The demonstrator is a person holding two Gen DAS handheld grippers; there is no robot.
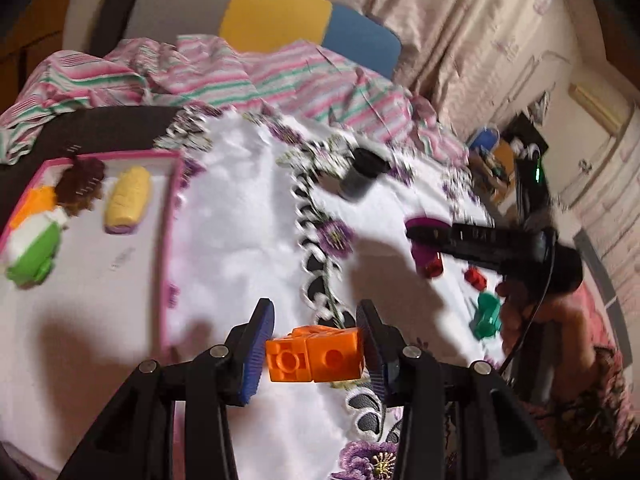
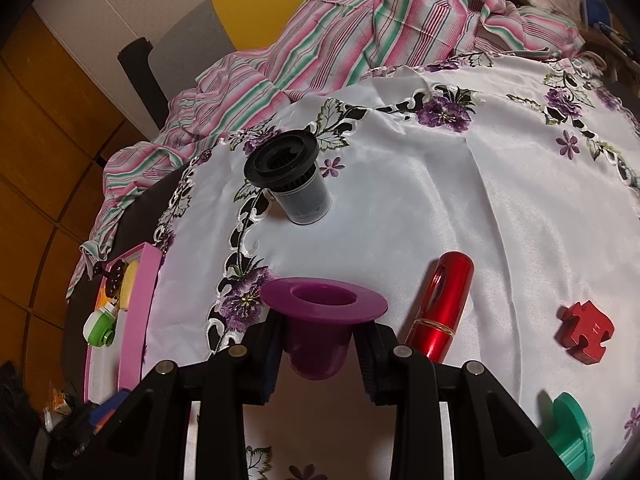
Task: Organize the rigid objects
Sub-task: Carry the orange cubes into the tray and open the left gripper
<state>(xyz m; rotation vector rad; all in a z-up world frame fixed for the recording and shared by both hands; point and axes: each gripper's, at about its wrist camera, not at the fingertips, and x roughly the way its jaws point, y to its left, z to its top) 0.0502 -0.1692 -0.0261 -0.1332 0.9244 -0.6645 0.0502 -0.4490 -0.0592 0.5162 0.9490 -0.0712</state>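
Two grips show: the left gripper (image 1: 316,354) fingers clamp an orange plastic building block (image 1: 316,356) between them, while the right gripper (image 2: 320,354) fingers pinch a purple flanged plastic cup (image 2: 322,320) below its rim.

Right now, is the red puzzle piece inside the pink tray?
No, the red puzzle piece lies on the white cloth, far from the pink tray.
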